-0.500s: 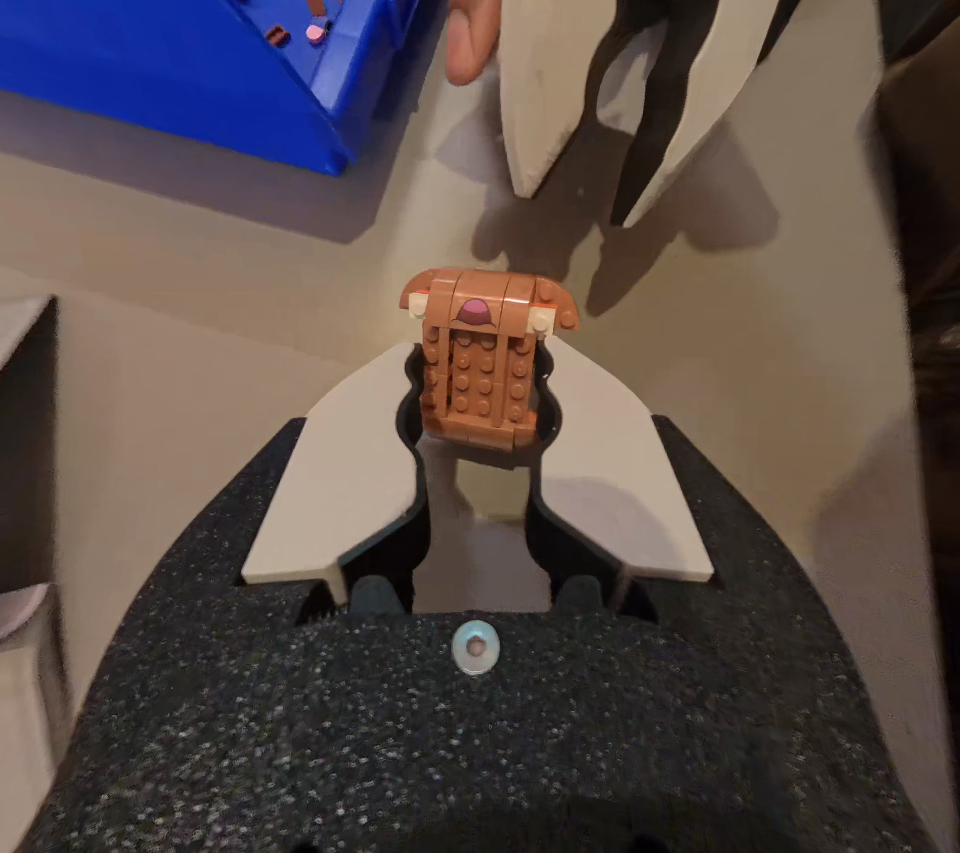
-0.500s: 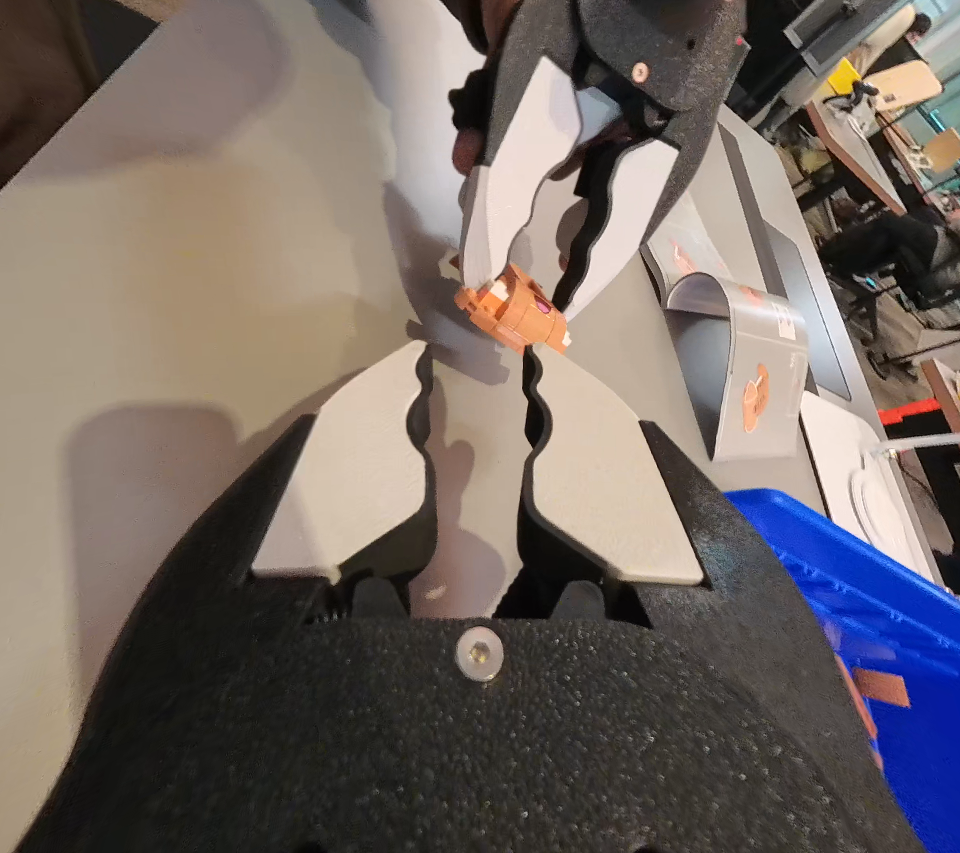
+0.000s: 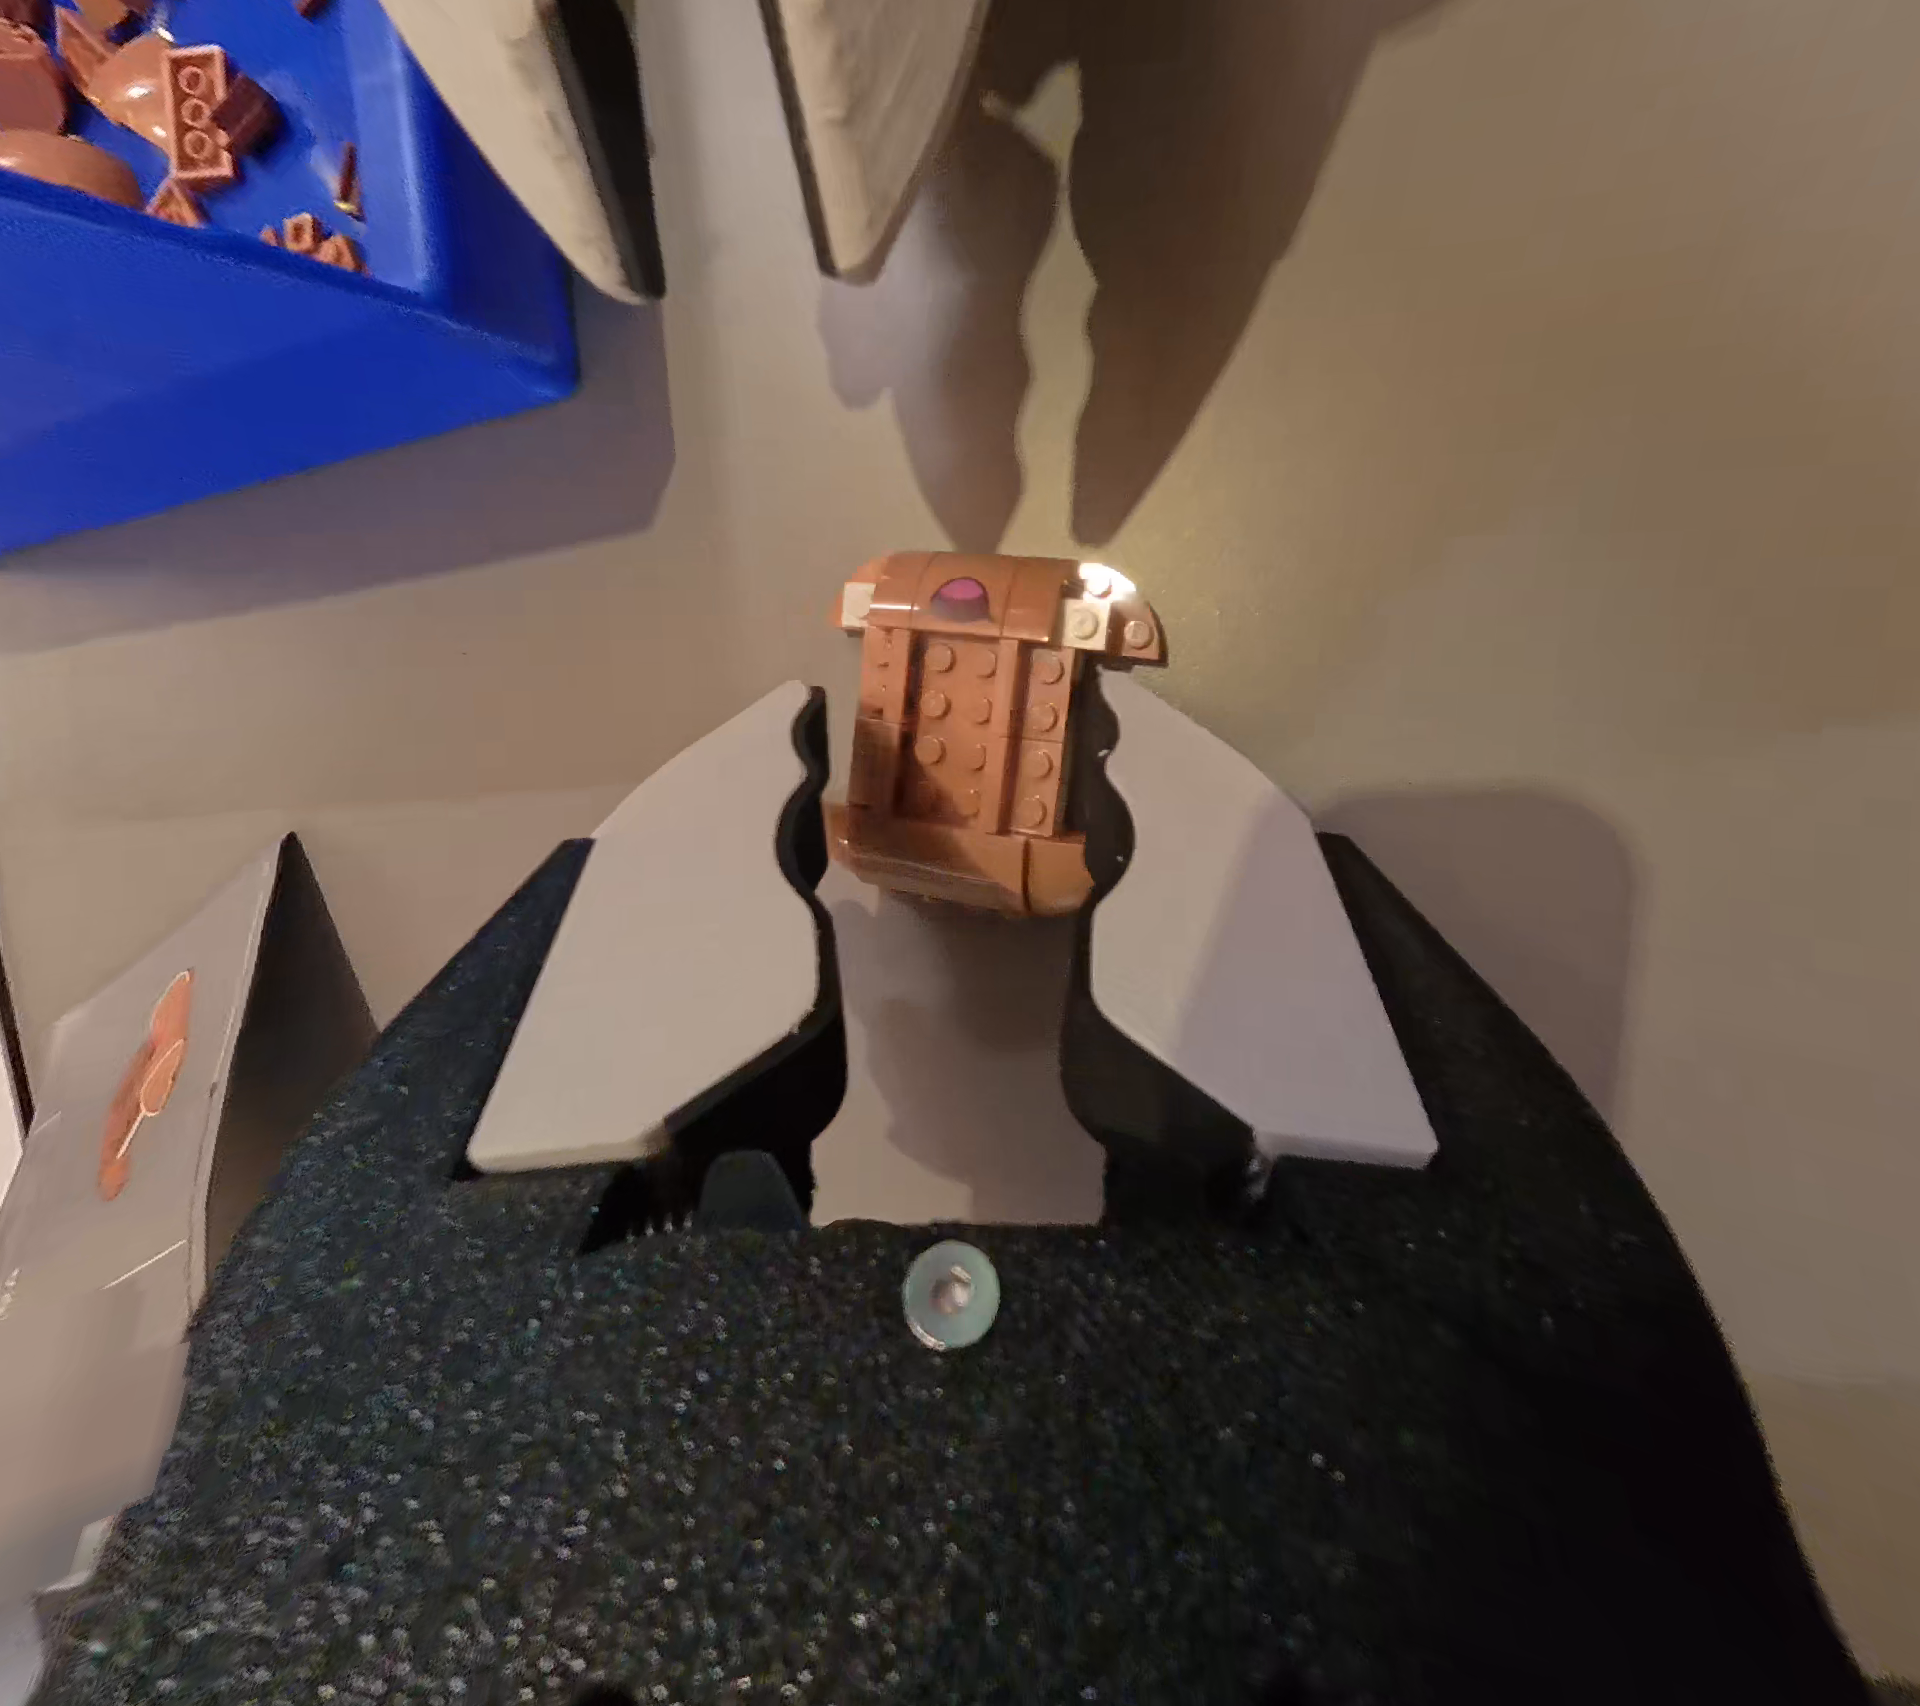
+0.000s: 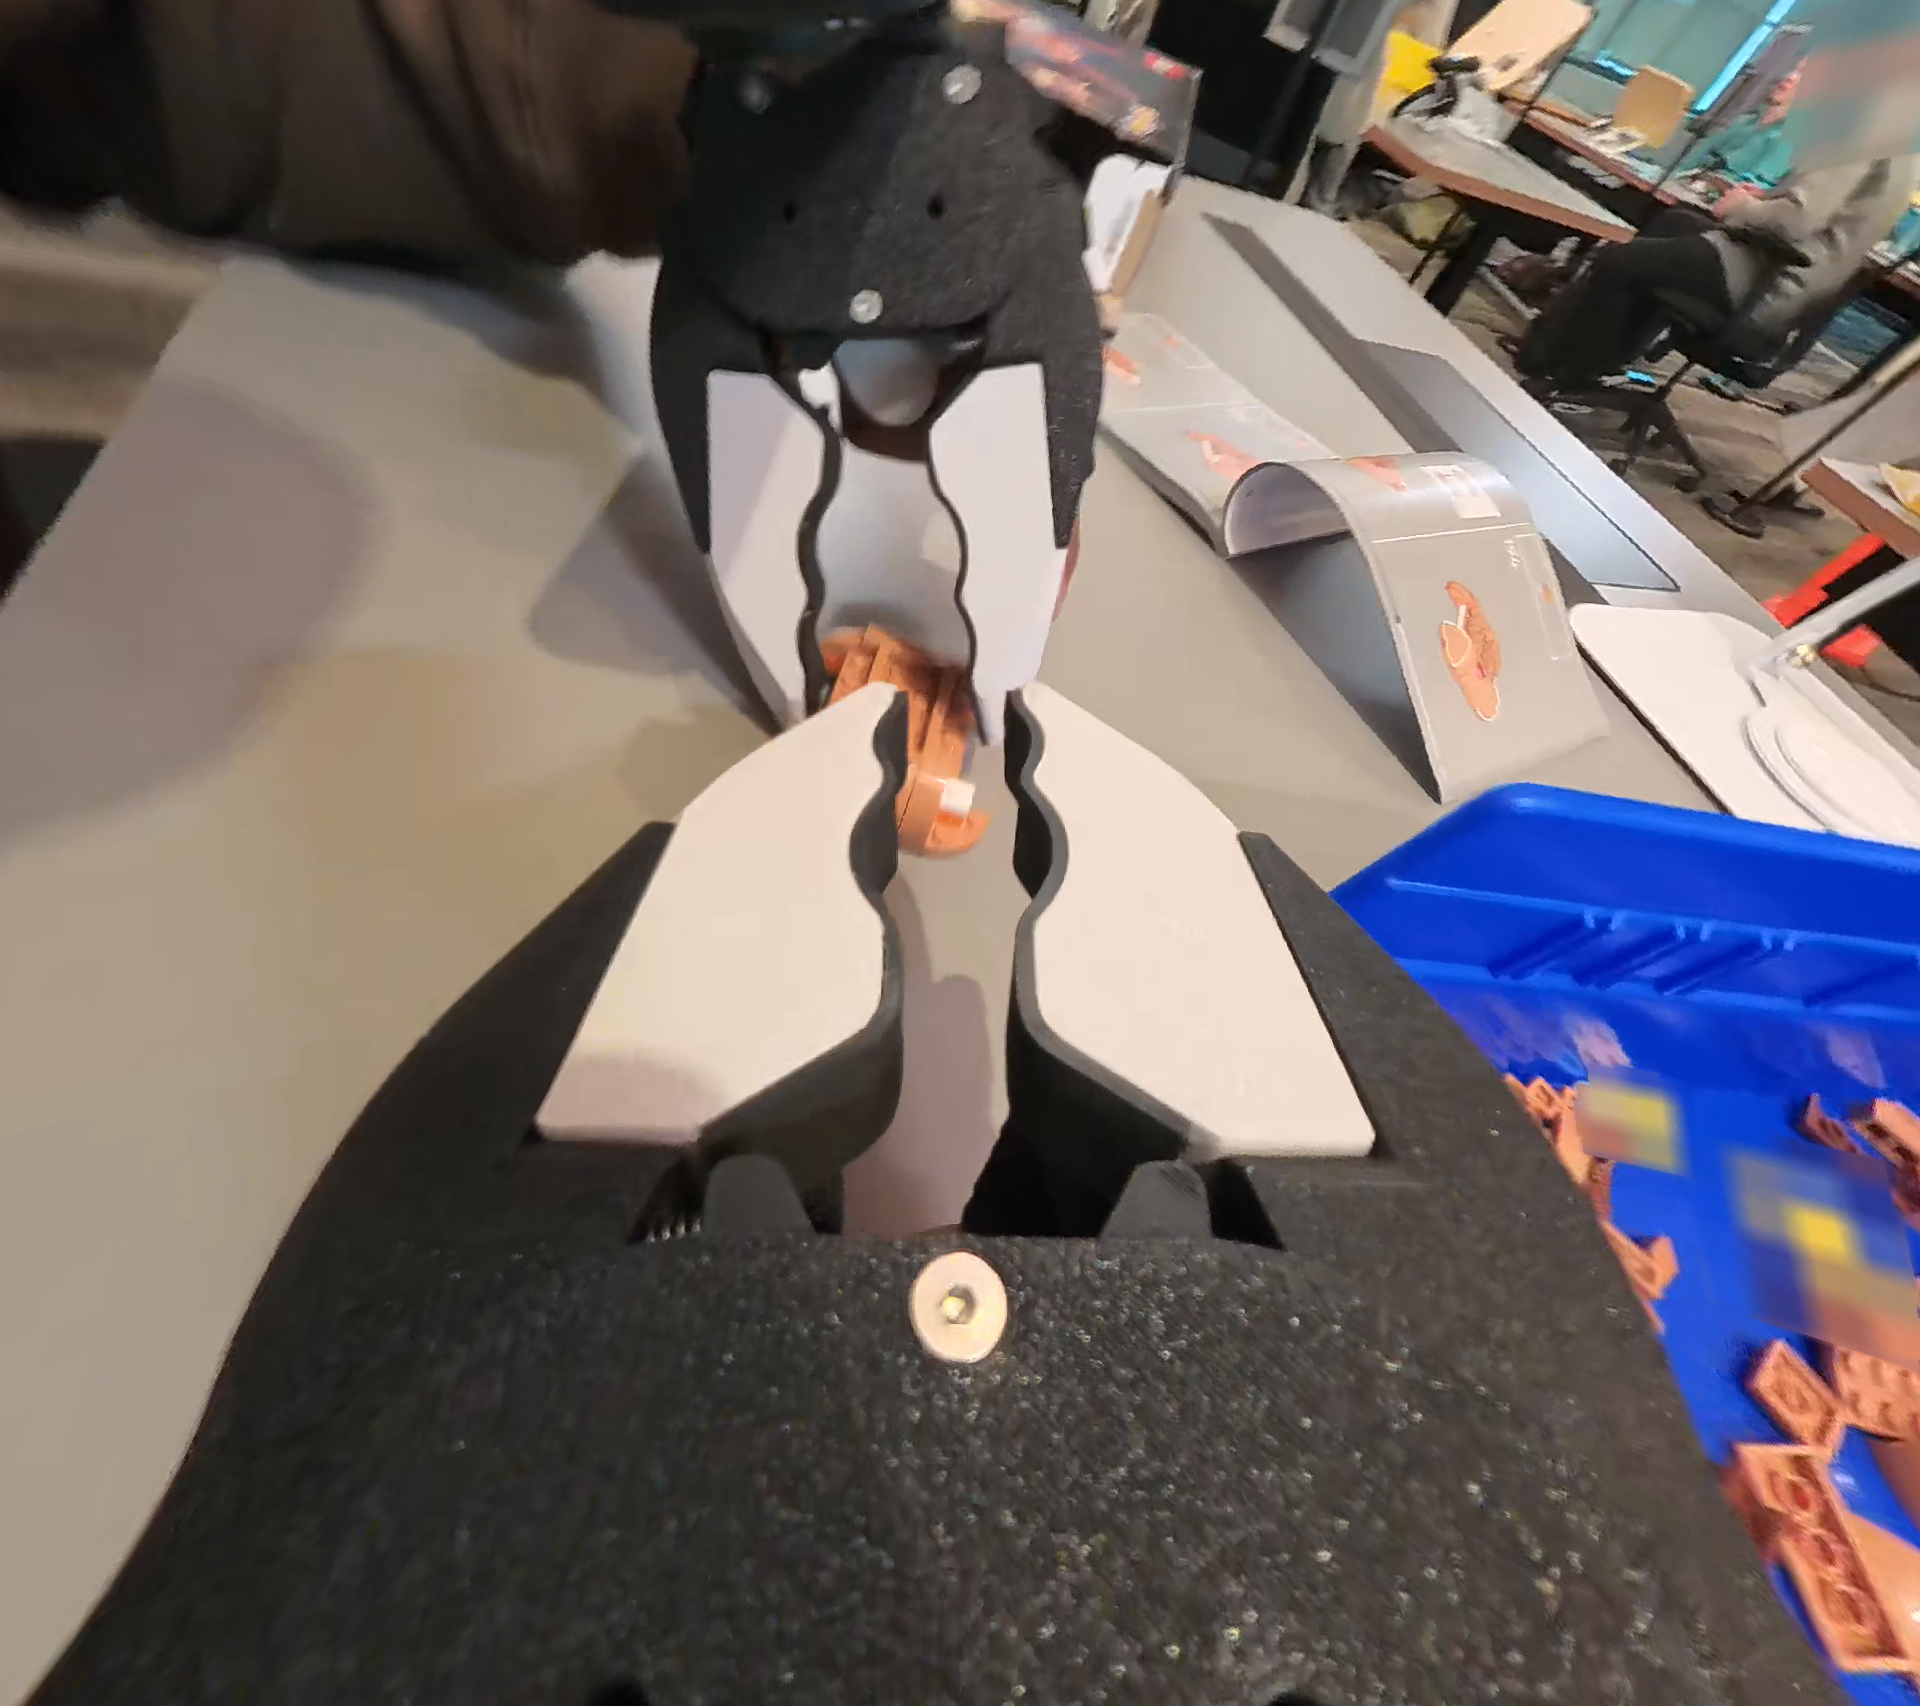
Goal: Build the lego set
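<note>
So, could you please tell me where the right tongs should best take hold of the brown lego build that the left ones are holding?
Probably the free front end of the brown lego build, the winged cap with white studs. The left tongs clamp its studded body's sides, so the right tongs, open, should come head-on from the far end.

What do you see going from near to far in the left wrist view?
Left hand-held gripper → brown lego build pinched in it → right hand-held gripper, open, with the blue bin beside it.
</note>
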### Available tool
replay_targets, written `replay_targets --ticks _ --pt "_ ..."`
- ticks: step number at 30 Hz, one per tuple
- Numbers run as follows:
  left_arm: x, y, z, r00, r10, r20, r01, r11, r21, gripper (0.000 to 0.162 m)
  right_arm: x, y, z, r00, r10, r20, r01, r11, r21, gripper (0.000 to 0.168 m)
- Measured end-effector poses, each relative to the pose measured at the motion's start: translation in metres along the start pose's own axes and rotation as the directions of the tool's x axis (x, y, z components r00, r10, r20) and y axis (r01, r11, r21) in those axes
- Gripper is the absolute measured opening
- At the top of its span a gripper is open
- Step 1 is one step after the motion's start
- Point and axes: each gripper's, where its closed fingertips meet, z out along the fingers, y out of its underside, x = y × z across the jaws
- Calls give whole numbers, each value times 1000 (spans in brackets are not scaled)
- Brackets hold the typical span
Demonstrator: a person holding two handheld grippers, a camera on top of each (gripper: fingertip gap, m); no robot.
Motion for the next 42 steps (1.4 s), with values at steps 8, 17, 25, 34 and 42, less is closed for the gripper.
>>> replay_targets --ticks 8,17,25,34,42 --pt "-11 -40 -37 990 -138 30 110 890 443 64 18 -38 -3 980 200 -12 -189 942 276 26" --pt "-6 -80 -62 971 -232 -65 209 678 705 50 36 -114 -18 920 375 112 -340 623 704 67" --pt "17 -98 -38 980 -193 -54 179 718 673 51 35 -147 -27 844 405 350 -499 359 789 89" --pt "22 -104 -47 936 -253 -245 352 639 684 32 26 -154 -30 817 393 422 -558 356 749 79" --pt "18 -129 -73 789 -264 -554 614 360 703 26 33 -179 -44 805 416 422 -569 345 746 78"
